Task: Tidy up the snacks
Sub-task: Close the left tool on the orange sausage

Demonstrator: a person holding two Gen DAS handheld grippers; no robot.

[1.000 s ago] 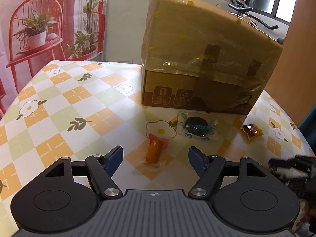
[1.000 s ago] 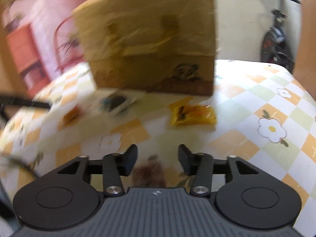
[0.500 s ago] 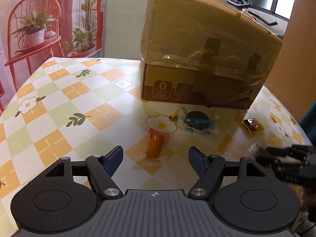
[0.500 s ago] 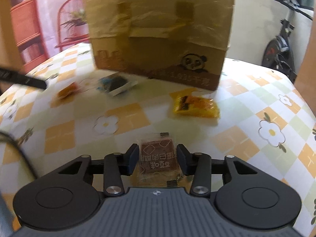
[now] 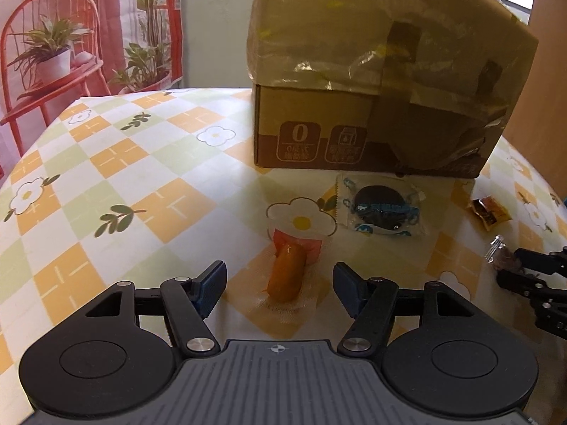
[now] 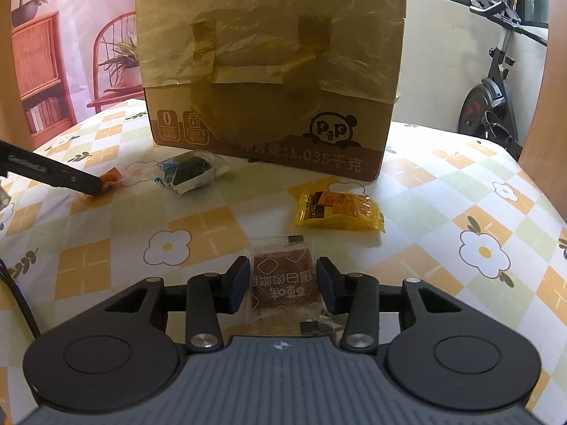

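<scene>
An orange sausage snack [image 5: 287, 276] in clear wrap lies on the checked tablecloth [image 5: 124, 177]. It sits between the blue pads of my left gripper [image 5: 280, 290], whose jaws are closing and do not touch it. My right gripper [image 6: 282, 279] is shut on a brown jerky packet [image 6: 283, 276], pinching its sides. In the left wrist view the right gripper [image 5: 510, 265] shows at the right edge with the wrapper's end sticking out. A dark round cookie packet [image 5: 381, 209] and a yellow candy packet [image 6: 336, 210] lie in front of the taped cardboard box [image 6: 269, 71].
The cardboard box [image 5: 382, 88] stands at the back of the table. A left gripper finger [image 6: 53, 175] reaches in from the left in the right wrist view. An exercise bike [image 6: 496, 81] stands beyond the table's right side. A red chair backdrop [image 5: 46, 53] is behind the left.
My left gripper has come down and closer over the sausage, with its jaws a little narrower. The right gripper has closed around the brown packet, and its view has steadied.
</scene>
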